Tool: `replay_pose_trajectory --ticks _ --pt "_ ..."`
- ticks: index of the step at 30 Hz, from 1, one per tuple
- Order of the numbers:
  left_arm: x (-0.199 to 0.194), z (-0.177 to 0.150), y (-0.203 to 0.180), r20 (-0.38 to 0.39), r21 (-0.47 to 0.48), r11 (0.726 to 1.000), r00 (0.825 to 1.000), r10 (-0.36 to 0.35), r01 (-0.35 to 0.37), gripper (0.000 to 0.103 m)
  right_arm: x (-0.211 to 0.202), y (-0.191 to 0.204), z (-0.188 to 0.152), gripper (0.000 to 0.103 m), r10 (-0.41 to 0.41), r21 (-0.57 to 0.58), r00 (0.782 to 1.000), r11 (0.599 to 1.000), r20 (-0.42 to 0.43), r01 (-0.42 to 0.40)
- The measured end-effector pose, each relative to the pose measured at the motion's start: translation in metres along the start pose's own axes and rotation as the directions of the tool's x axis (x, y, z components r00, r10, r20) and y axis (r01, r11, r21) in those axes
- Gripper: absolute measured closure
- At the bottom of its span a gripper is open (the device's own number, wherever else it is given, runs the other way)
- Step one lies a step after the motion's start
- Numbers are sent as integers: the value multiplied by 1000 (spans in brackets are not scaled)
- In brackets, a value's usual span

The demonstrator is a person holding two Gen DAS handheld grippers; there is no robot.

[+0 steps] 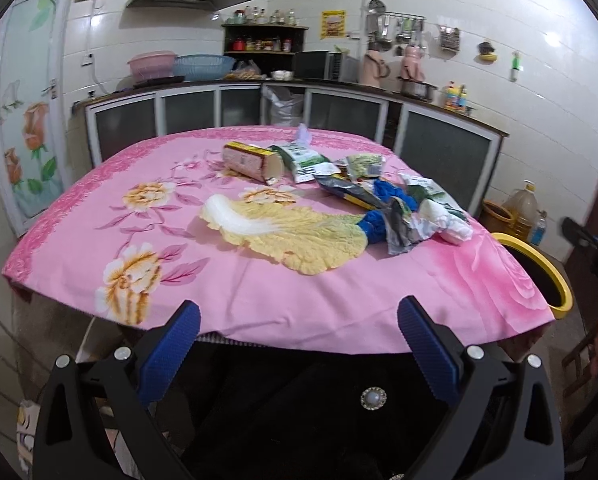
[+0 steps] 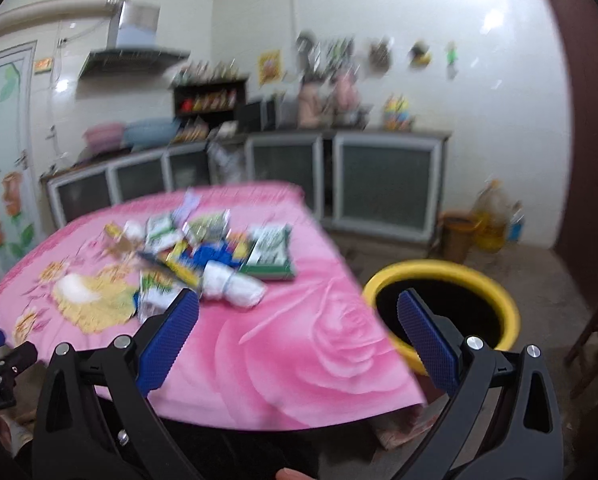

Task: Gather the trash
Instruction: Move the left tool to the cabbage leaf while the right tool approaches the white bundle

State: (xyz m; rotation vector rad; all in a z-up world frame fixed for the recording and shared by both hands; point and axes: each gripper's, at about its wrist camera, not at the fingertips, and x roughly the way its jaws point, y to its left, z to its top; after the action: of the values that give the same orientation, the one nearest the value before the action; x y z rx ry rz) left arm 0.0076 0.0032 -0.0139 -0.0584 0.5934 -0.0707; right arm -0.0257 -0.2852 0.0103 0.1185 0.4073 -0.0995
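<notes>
A pile of trash lies on the pink flowered tablecloth point(image 1: 79, 232): a cabbage leaf point(image 1: 299, 236), a yellow-topped carton point(image 1: 255, 160), green-and-white wrappers point(image 1: 303, 160), a blue crumpled bag point(image 1: 387, 200), white tissue point(image 1: 455, 228). A yellow-rimmed bin point(image 1: 547, 276) stands at the table's right. My left gripper point(image 1: 299, 324) is open and empty at the near table edge. My right gripper point(image 2: 299, 316) is open and empty over the table's near right corner, beside the bin point(image 2: 443, 272). The pile point(image 2: 203, 256) is blurred in the right wrist view.
Kitchen cabinets point(image 1: 339, 108) and a counter with basins and pots run along the far walls. An oil jug point(image 1: 523, 208) and a brown basket point(image 1: 497, 212) stand on the floor at the right. A wooden chair point(image 2: 595, 320) is right of the bin.
</notes>
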Motion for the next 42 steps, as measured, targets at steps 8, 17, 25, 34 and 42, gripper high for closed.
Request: replay_pose_trajectory --ticks 8,17,25,34,42 --pt "36 11 16 -68 -16 995 992 -103 102 8 50 3 12 7 115 -65 992 991 -58 -119" --pt "73 61 44 -150 95 993 987 -54 69 8 111 30 26 7 175 -258 964 940 -202 -224" --pt "111 81 59 -255 128 986 964 -71 106 8 142 47 23 8 253 -351 909 861 -330 -367" --pt "159 99 82 -343 64 991 935 -91 120 8 162 57 24 8 287 -380 871 813 -398 -442" --pt "198 104 88 -421 -17 980 888 -186 197 8 184 58 24 20 302 -352 833 800 -463 -486"
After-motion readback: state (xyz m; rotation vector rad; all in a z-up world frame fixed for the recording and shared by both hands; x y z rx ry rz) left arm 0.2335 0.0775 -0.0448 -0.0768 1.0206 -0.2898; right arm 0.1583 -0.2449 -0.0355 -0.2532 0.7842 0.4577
